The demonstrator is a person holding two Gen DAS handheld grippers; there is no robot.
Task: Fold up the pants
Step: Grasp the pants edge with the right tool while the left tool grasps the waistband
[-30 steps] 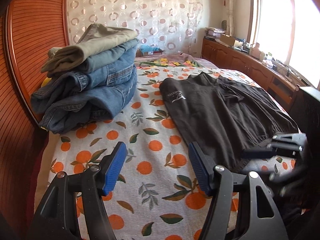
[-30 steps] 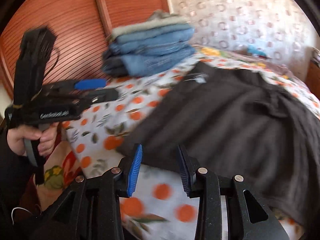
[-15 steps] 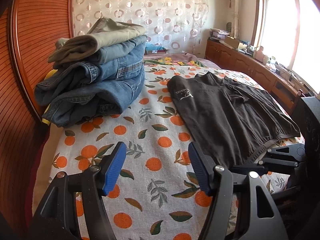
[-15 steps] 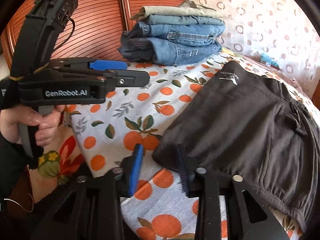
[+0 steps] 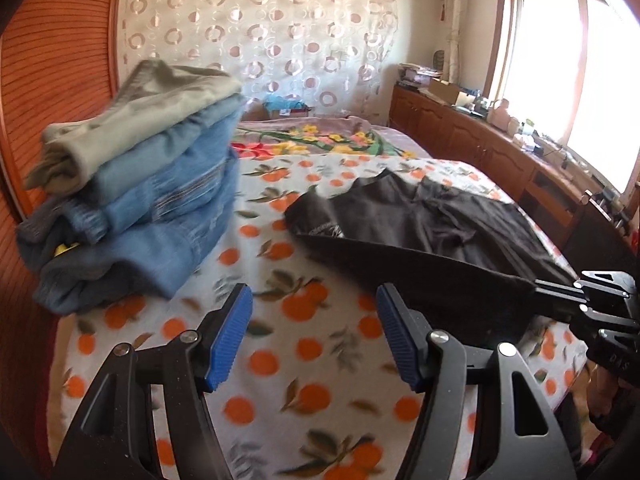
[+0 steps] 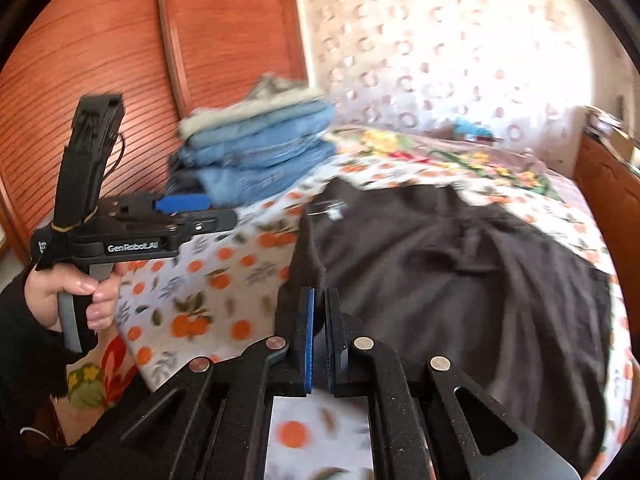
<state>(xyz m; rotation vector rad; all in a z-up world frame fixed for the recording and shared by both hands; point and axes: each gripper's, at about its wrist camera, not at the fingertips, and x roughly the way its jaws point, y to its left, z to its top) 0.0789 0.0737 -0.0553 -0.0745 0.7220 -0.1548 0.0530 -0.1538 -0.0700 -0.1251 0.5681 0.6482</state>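
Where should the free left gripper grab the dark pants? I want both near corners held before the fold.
Judging by the pose, take the near edge of the dark pants, coming in low from the bed's near side. The right gripper already pinches that edge, lifting it off the bedspread, so the open left gripper could slide around it.

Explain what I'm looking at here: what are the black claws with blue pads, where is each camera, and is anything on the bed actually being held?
These are two handheld grippers, one in each of a person's hands, each with a fisheye camera looking along its fingers.

The left gripper stands open over the orange-print bedspread, holding nothing. The right camera shows the same gripper from the side, gripped by the person's left hand.

The right gripper has just closed on the near corner of the dark pants and lifts that edge off the bed.

A stack of folded jeans sits by the wooden headboard, untouched.
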